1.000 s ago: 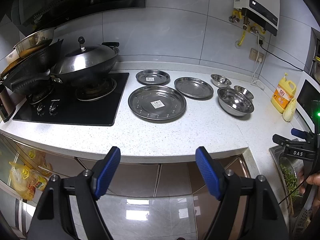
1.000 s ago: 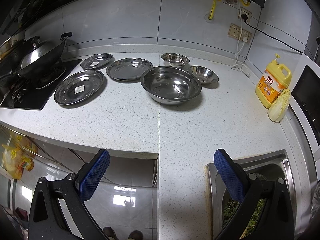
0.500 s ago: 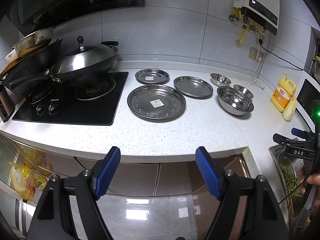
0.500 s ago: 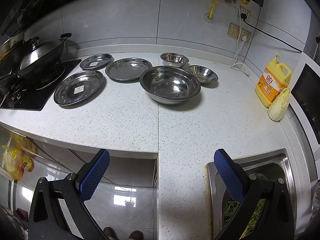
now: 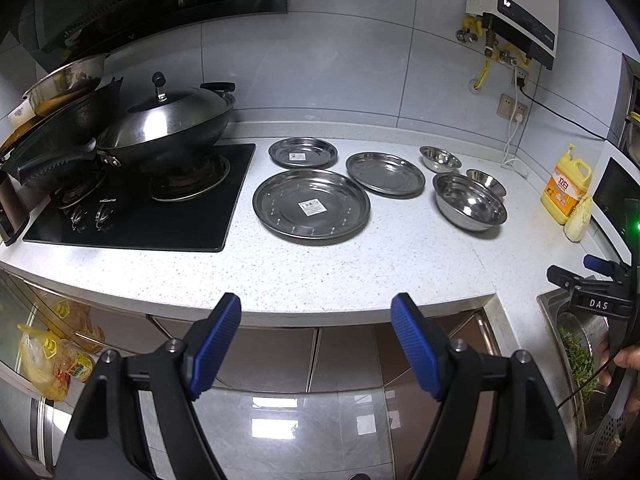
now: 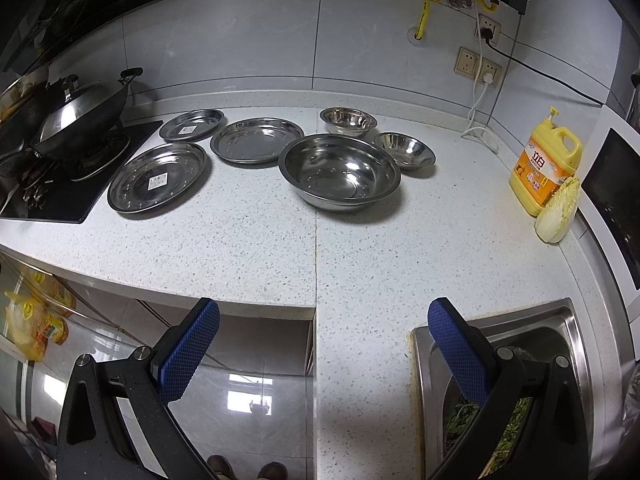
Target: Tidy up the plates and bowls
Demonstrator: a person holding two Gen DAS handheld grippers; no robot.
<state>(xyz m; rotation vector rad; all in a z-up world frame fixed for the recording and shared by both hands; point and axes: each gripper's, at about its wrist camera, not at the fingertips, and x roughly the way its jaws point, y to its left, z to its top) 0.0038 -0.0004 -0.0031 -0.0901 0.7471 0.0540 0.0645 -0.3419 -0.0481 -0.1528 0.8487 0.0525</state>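
Note:
Three steel plates lie on the white counter: a large plate (image 5: 311, 207) (image 6: 158, 182) with a sticker, a medium plate (image 5: 385, 174) (image 6: 257, 140), and a small plate (image 5: 303, 152) (image 6: 192, 124) at the back. To their right sit a large bowl (image 5: 469, 206) (image 6: 340, 172) and two small bowls (image 5: 440, 158) (image 6: 349, 120), (image 5: 486, 182) (image 6: 405, 149). My left gripper (image 5: 316, 344) hangs open in front of the counter edge, holding nothing. My right gripper (image 6: 324, 350) is open too, over the counter edge near the sink; it also shows at the right edge (image 5: 592, 280) of the left wrist view.
A black hob (image 5: 140, 208) with a lidded wok (image 5: 164, 128) and stacked pans stands at the left. A yellow detergent bottle (image 6: 546, 168) and a cabbage piece (image 6: 558, 210) sit by the microwave (image 6: 616, 200). The sink (image 6: 560, 328) holds greens. Wall sockets and cords hang behind.
Both grippers have crept slightly nearer to the counter; plates and bowls have not moved.

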